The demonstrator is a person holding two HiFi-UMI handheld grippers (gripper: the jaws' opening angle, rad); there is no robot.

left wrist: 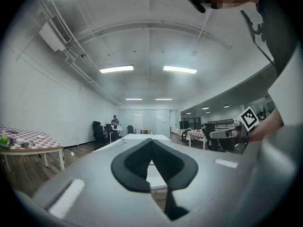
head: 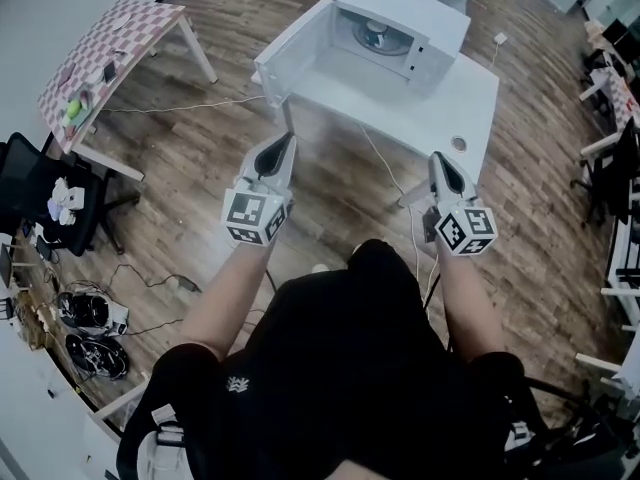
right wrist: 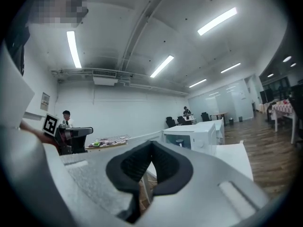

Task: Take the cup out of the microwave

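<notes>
The white microwave (head: 400,23) stands on a white table (head: 455,103) ahead of me, its door (head: 292,60) swung open to the left. Inside it, on the turntable, sits a small cup (head: 375,34). In the right gripper view the microwave (right wrist: 196,135) is ahead to the right, with the cup (right wrist: 180,142) dark in its opening. Both grippers are held level and well short of the table. My left gripper (head: 286,140) is shut and holds nothing, its tips meeting (left wrist: 151,140). The right gripper (head: 437,158) is also shut and empty (right wrist: 151,144).
A checkered table (head: 110,38) with small items stands at the far left, with a black chair (head: 40,183) near it. Cables trail over the wood floor (head: 200,108). Desks and chairs (head: 610,98) line the right side. A person sits far back (left wrist: 115,121).
</notes>
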